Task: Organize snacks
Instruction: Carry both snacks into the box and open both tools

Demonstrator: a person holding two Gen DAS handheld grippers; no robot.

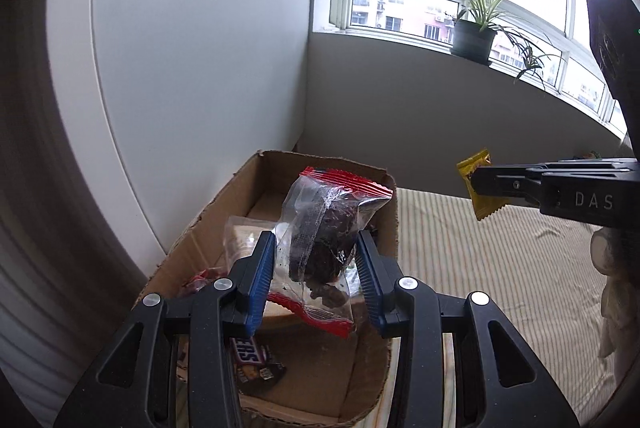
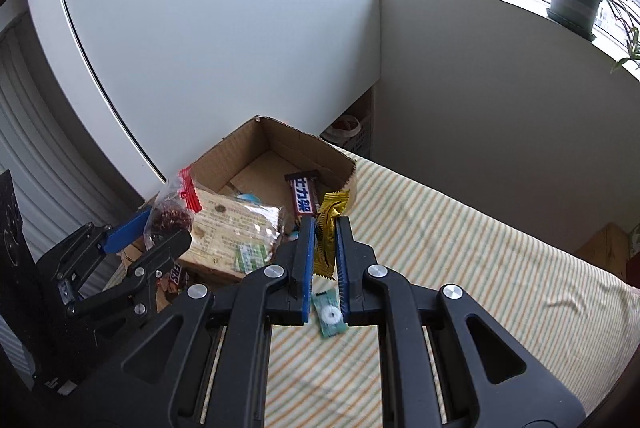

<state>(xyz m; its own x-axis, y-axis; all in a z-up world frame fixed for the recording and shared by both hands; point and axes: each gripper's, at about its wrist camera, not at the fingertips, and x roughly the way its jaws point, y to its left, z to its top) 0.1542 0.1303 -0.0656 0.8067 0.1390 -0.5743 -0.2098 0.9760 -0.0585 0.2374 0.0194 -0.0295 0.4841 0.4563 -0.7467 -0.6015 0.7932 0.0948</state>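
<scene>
Looks like this one's well past halfway. The box (image 2: 280, 163) sitting on the striped bed (image 2: 460, 268) already has a Snickers (image 2: 303, 196), a clear cracker pack (image 2: 234, 228) and a few other bits in it. The left gripper (image 1: 316, 268) has its fingers clamped on a red-edged bag (image 1: 326, 228) of something dark, held right over the box. The right gripper (image 2: 323, 248) is squeezed tight on a gold packet (image 2: 329, 228), near the box's corner. Only leftover I can spot is a small green mint (image 2: 330, 316) lying on the bed. So two drops, then that one.
</scene>
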